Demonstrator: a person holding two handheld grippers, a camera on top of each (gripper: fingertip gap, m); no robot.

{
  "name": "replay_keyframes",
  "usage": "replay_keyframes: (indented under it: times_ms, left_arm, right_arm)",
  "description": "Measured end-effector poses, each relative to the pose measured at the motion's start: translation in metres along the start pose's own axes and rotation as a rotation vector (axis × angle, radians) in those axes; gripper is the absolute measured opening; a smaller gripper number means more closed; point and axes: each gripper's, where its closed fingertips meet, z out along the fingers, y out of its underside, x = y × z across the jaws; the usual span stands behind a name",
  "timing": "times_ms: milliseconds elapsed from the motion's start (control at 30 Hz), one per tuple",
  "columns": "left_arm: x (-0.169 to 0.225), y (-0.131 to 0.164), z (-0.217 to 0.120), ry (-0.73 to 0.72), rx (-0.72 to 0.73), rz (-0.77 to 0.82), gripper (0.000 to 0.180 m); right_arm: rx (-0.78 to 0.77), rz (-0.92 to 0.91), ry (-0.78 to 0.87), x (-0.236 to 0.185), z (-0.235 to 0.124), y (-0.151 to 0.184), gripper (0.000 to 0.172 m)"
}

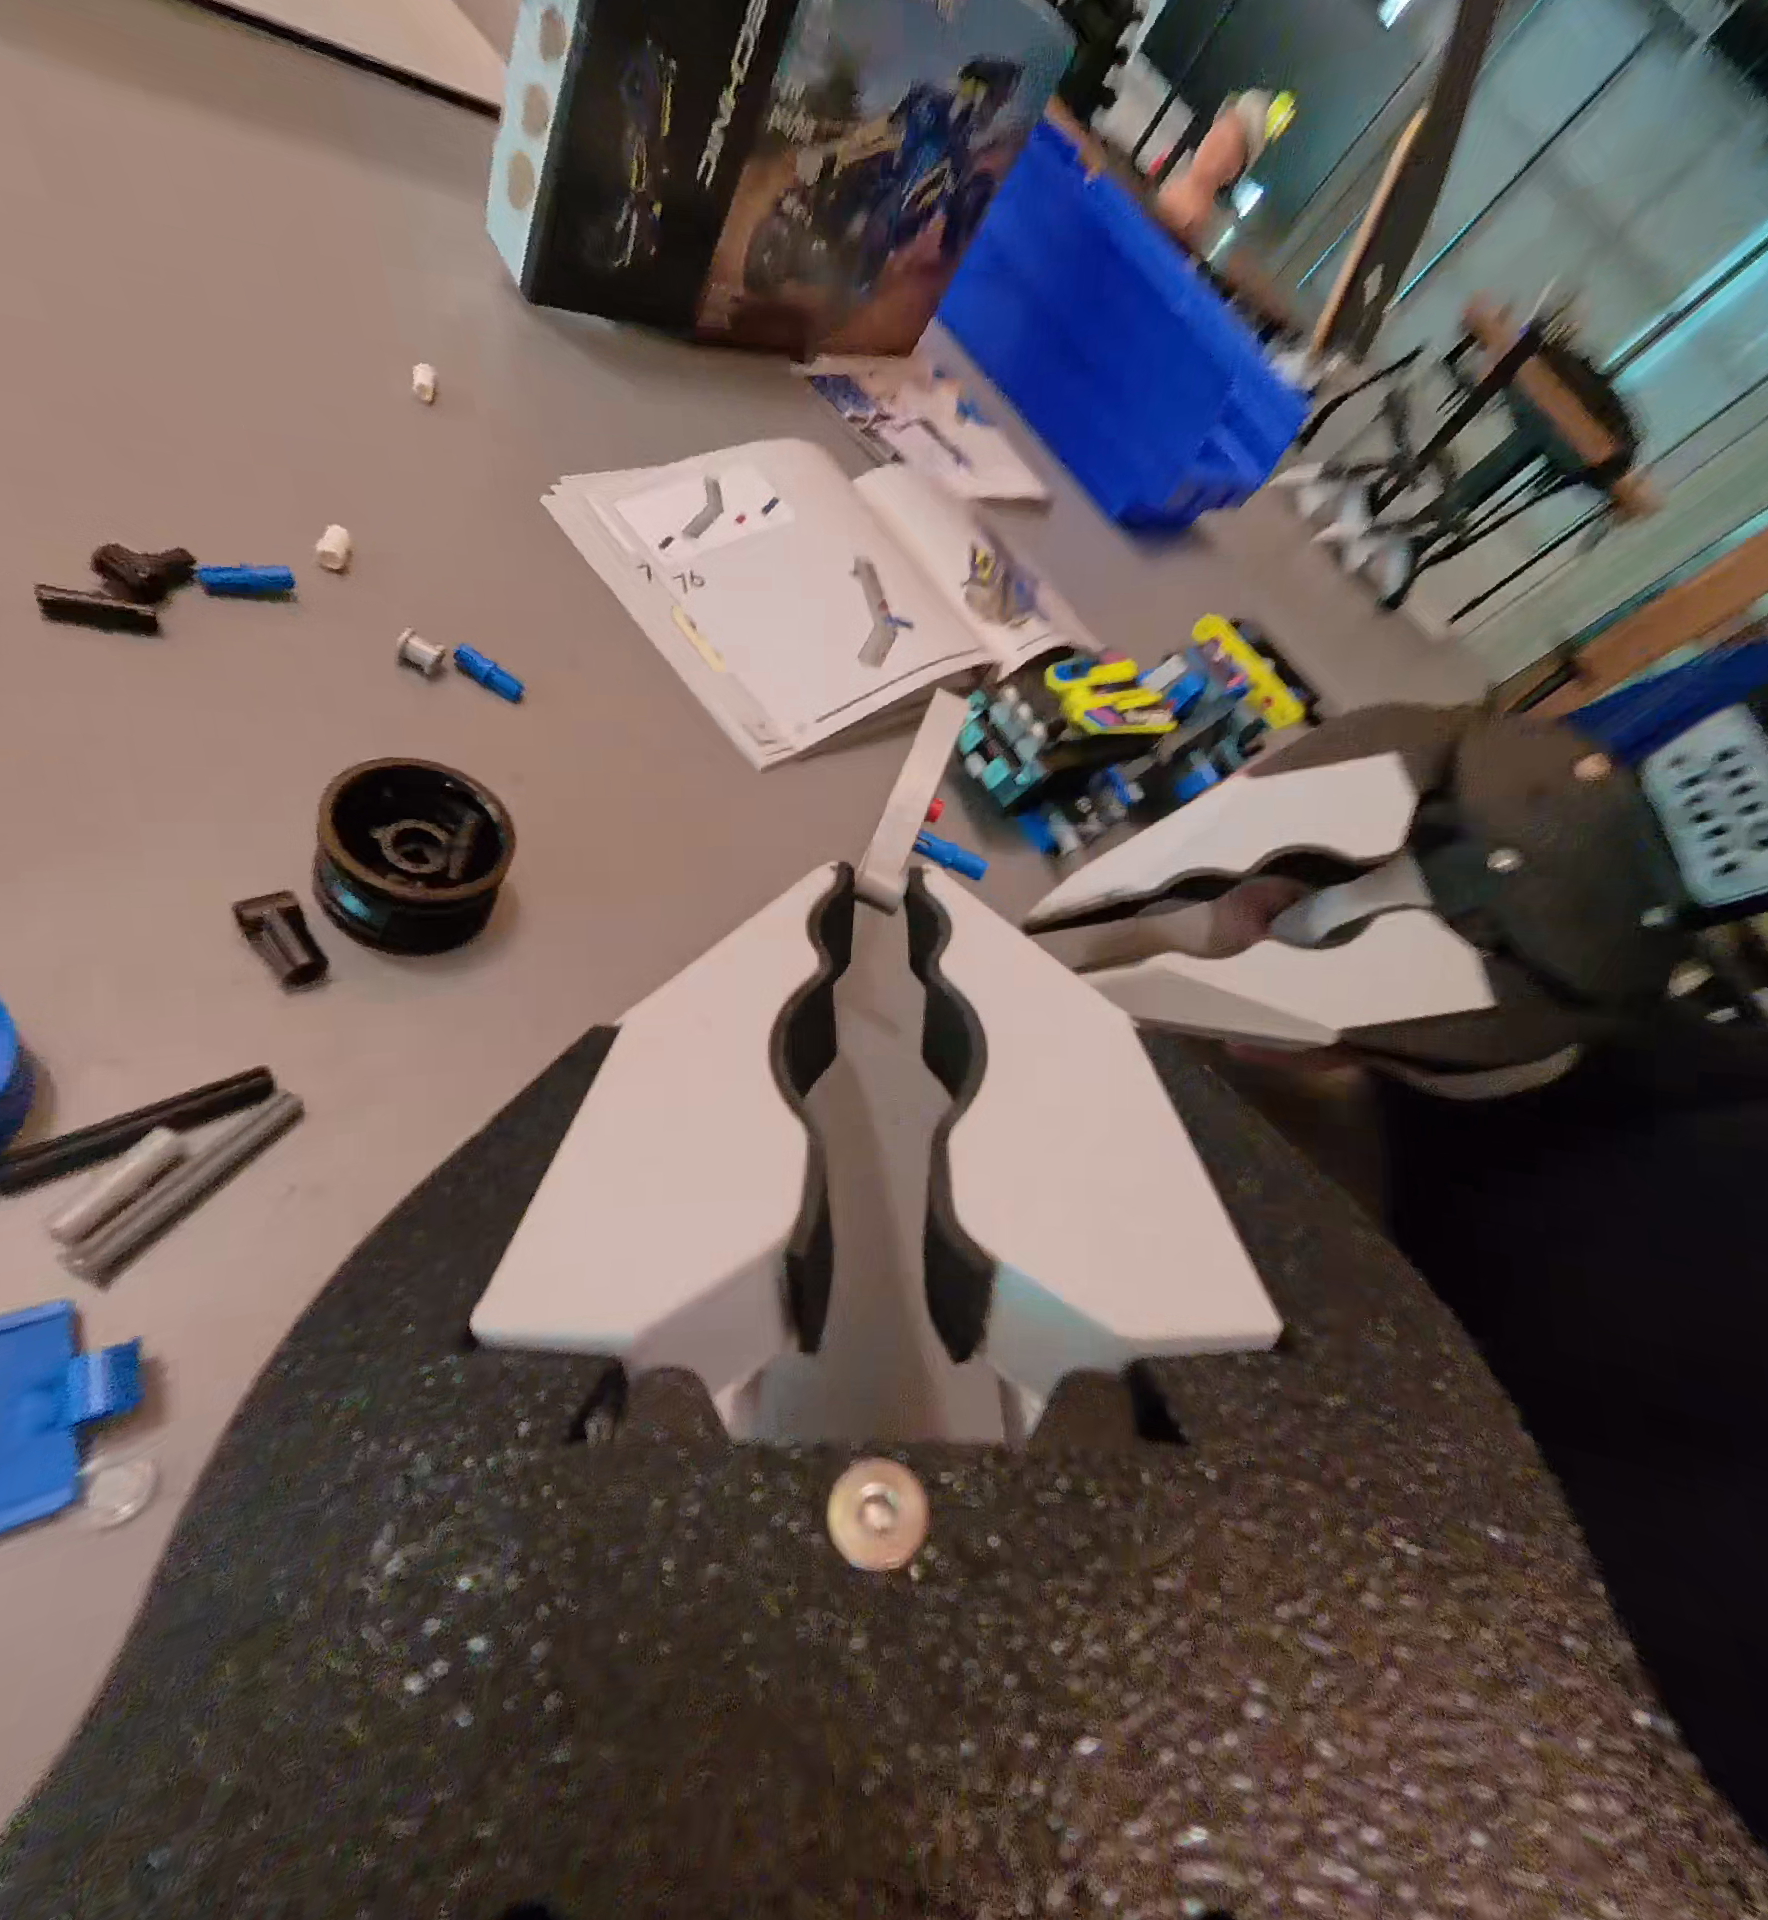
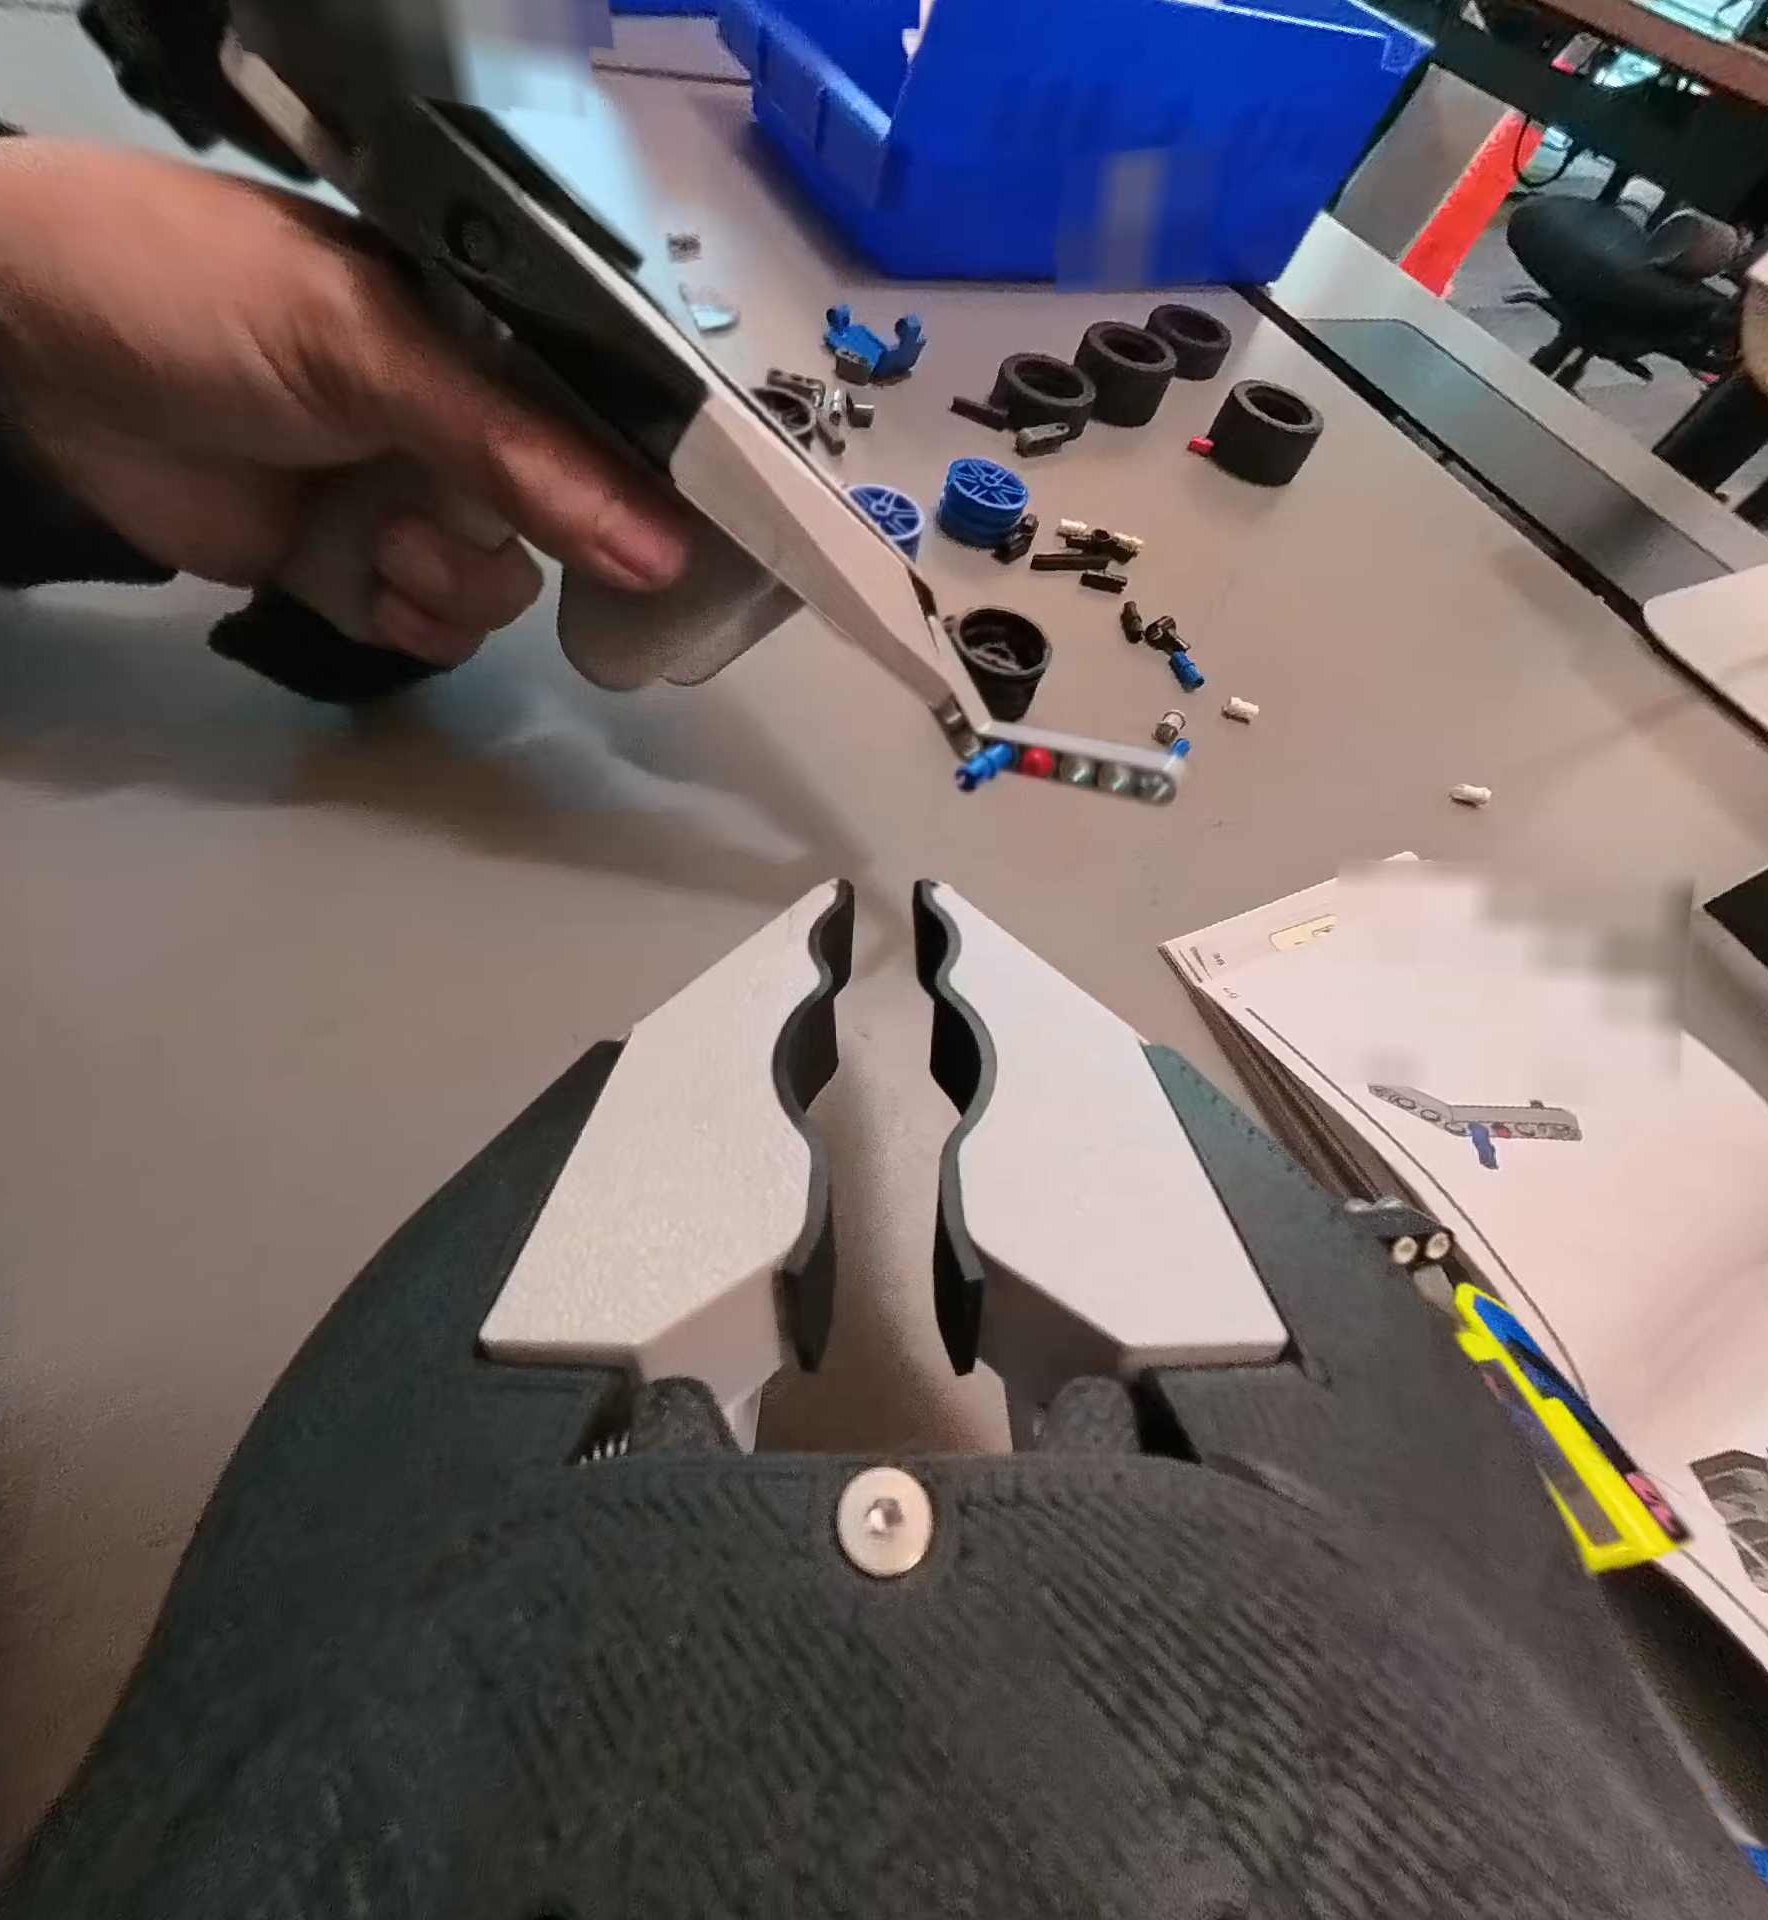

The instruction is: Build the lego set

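Observation:
My left gripper [image 1: 875,883] is shut on one end of a bent grey beam [image 1: 916,790] with holes. The beam carries a blue pin [image 1: 953,854] and a red pin and sticks out beyond the fingertips above the grey table [image 1: 236,312]. The right wrist view shows the same: the left gripper [image 2: 947,717], held by a hand [image 2: 267,384], pinches the beam [image 2: 1088,771] at its short arm. My right gripper [image 2: 882,894] is open with nothing between its pads, a little in front of the beam. It also shows in the left wrist view [image 1: 1062,948], to the right.
An open instruction booklet [image 1: 807,603] lies beside a partly built blue, yellow and black model [image 1: 1129,738]. A blue bin [image 2: 1067,135] and a printed box [image 1: 755,156] stand behind. A black wheel hub [image 1: 412,852], black tyres [image 2: 1119,374], blue wheels [image 2: 979,499] and small pins lie scattered.

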Motion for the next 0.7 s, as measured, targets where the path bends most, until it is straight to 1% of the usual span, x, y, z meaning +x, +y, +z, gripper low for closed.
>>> replay_keyframes:
  times_ms: [33, 100, 200, 300, 433, 500, 600, 700]
  left_arm:
    - [0.002, -0.003, 0.000, 0.032, 0.022, -0.049, 0.007]
    - [0.010, -0.009, 0.000, 0.119, 0.068, -0.160, 0.007]
    - [0.016, -0.018, 0.000, 0.230, 0.134, -0.335, 0.006]
    - [0.018, -0.018, 0.000, 0.291, 0.150, -0.439, 0.006]
    - [0.020, -0.015, 0.002, 0.300, 0.143, -0.454, 0.006]
    - [0.023, -0.016, 0.003, 0.308, 0.143, -0.455, 0.005]
    - [0.024, -0.014, 0.006, 0.298, 0.132, -0.440, 0.006]
    - [0.025, -0.011, 0.009, 0.274, 0.117, -0.416, 0.006]
  right_arm:
    - [0.000, 0.009, 0.006, 0.002, 0.001, 0.001, 0.011]
    - [-0.007, 0.012, 0.025, 0.007, 0.002, 0.002, 0.018]
    - [0.049, 0.039, 0.045, 0.014, -0.002, -0.008, 0.022]
    - [0.114, 0.142, 0.018, 0.017, -0.007, -0.016, 0.024]
    - [0.175, 0.286, -0.017, 0.022, -0.009, -0.019, 0.027]
    - [0.190, 0.321, -0.022, 0.025, -0.008, -0.020, 0.028]
    - [0.208, 0.316, 0.001, 0.028, -0.008, -0.022, 0.027]
    - [0.227, 0.267, 0.045, 0.031, -0.012, -0.027, 0.025]
